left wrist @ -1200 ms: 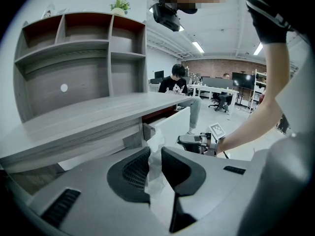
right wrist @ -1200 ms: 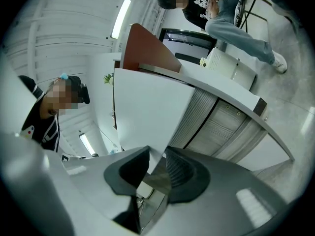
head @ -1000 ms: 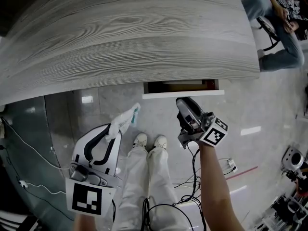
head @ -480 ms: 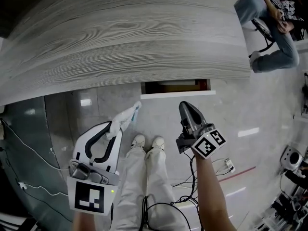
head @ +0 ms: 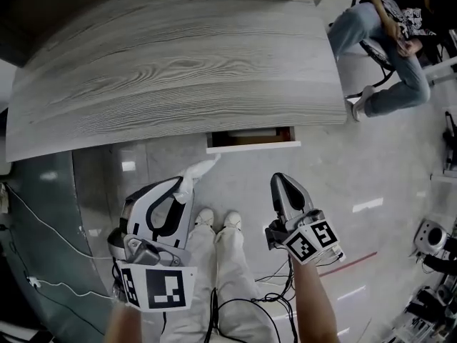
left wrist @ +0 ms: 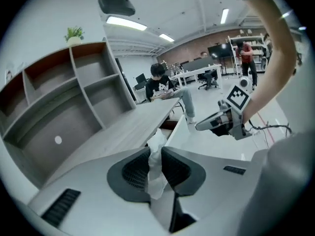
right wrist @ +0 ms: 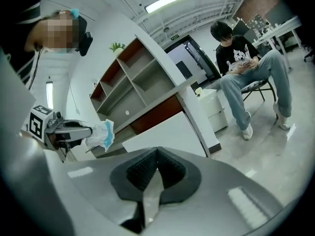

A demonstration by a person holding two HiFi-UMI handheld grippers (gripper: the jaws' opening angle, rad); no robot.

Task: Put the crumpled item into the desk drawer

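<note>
Left gripper (left wrist: 156, 157): jaws clamped on the crumpled white item with a blue patch (head: 200, 168), which sticks out past the jaw tips. The item is held in the air just short of the left end of the open white-fronted desk drawer (head: 253, 146), on the person's side, near the drawer but not in it. Right gripper (right wrist: 156, 155): jaws fully closed, nothing between them, held in front of the drawer's right half and clearly apart from it. The drawer is pulled out from under the grey wood-grain surface (head: 178, 63) and its dark interior is visible. Below the drawer is a glossy grey tiled floor (head: 335, 177). A seated person in jeans (head: 385, 56) is off to the drawer's right, well apart.
</note>
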